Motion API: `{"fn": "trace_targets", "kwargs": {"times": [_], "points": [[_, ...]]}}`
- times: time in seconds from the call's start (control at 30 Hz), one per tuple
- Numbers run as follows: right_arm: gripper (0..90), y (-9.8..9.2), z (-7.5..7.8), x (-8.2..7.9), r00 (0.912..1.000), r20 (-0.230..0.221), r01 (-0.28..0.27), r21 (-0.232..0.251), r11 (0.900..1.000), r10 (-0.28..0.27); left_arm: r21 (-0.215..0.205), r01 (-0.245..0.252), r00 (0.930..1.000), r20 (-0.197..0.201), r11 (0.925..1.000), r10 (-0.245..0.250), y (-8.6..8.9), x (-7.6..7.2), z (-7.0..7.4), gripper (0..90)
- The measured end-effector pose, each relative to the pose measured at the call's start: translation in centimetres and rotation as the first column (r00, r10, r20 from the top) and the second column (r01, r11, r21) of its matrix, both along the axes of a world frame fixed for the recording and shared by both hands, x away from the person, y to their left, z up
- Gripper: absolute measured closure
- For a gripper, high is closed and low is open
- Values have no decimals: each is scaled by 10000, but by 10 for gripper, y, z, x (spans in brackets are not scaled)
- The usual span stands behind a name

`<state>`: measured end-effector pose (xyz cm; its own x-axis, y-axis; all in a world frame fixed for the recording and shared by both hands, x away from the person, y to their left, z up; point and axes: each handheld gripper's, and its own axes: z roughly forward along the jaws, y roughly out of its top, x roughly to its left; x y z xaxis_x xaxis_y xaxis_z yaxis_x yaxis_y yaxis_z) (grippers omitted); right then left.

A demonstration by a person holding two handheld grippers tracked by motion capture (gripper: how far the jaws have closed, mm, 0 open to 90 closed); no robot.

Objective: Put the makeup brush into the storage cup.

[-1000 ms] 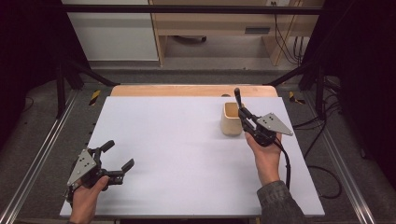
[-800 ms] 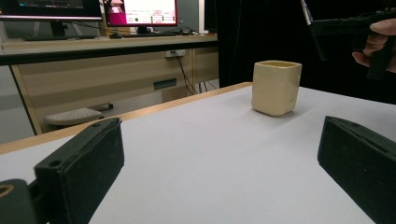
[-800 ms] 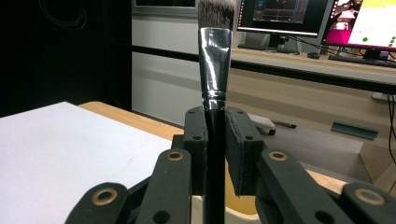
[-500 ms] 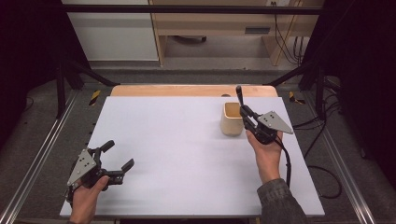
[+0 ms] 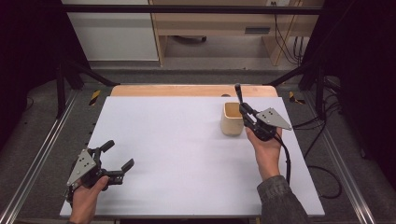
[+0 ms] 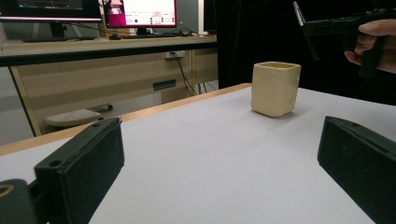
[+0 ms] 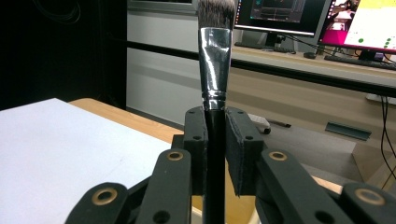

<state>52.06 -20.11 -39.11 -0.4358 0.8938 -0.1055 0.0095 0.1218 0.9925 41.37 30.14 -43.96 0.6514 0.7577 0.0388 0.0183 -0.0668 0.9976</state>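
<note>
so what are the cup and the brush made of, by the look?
Cup: likely glazed ceramic, cream, soft sheen, thick rounded walls; could be plastic. Brush: shiny metal ferrule with mirror reflections, dark bristles, glossy black handle, plastic or lacquered wood, clamped in the right gripper.

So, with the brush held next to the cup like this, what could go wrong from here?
1. The right gripper holds the brush by its thin black handle, with most of its length above the jaws. It may tilt or slip during a move.
2. The beige cup stands very near that gripper. A sideways motion could probably knock it over or push it.
3. The left gripper is open and far from the cup, so it cannot steady it quickly.
</note>
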Motion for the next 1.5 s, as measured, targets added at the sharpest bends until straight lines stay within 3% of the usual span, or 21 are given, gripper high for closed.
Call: {"fn": "trace_targets", "kwargs": {"times": [0.87, 1.0, 1.1, 1.5], "points": [[793, 4, 1, 11, 9999, -115, -40, 20, 10000, 41, 122, -206, 9997, 156, 9997, 204, 1, 0, 0, 14], [793, 6, 2, 13, 9999, -55, -122, -103, 9999, 122, 76, -200, 9997, 174, 9998, 198, 1, 0, 0, 14], [793, 6, 3, 14, 10000, -20, -93, -151, 9998, 93, 65, -73, 9986, 516, 10000, 70, 2, -1, 1, 14], [793, 5, 4, 21, 10000, 23, 20, -41, 10000, -20, -223, -137, 9982, 577, 9997, 150, 5, -1, 1, 13]]}}
